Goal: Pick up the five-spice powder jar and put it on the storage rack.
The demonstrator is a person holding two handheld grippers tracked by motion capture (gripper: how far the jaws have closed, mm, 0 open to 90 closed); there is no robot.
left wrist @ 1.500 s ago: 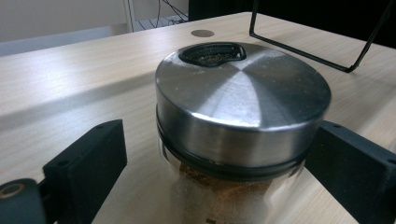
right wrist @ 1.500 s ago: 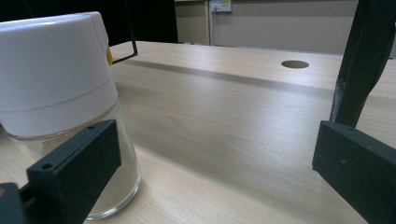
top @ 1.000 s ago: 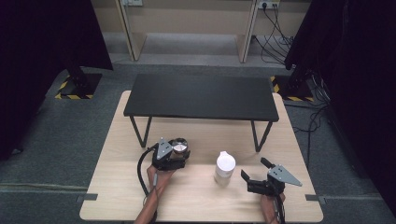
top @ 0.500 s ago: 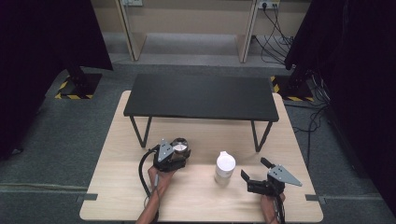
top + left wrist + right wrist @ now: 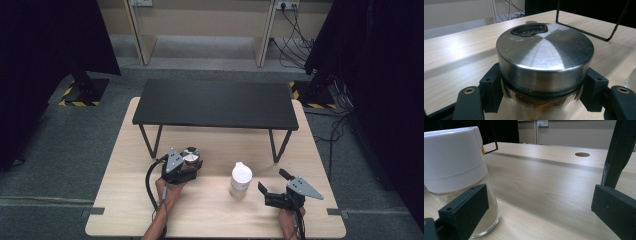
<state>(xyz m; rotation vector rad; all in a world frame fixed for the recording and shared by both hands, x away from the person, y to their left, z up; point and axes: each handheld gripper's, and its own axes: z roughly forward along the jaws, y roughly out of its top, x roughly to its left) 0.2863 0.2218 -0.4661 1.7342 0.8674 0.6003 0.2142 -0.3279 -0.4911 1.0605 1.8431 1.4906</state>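
A glass jar with a round steel lid (image 5: pixel 190 155) stands on the wooden table (image 5: pixel 125 210), left of centre. My left gripper (image 5: pixel 192 163) is shut on it. In the left gripper view the two black pads (image 5: pixel 490 88) press the glass just under the lid (image 5: pixel 544 52), and brown powder shows inside. A clear jar with a white cap (image 5: pixel 240 180) stands to the right of it. My right gripper (image 5: pixel 271 181) is open just right of that jar. In the right gripper view the white-capped jar (image 5: pixel 454 165) sits behind the left jaw, outside the gap of the gripper (image 5: pixel 536 207).
A low black table (image 5: pixel 215 105) stands on the far half of the wooden table, on thin wire legs (image 5: pixel 150 142) that come down near both jars. One leg (image 5: pixel 619 152) rises close to my right jaw. A round hole (image 5: pixel 582 154) marks the tabletop. Cables lie on the floor (image 5: pixel 325 130).
The left gripper has settled slightly closer around the steel-lidded jar. The right gripper and the white-capped jar have kept still.
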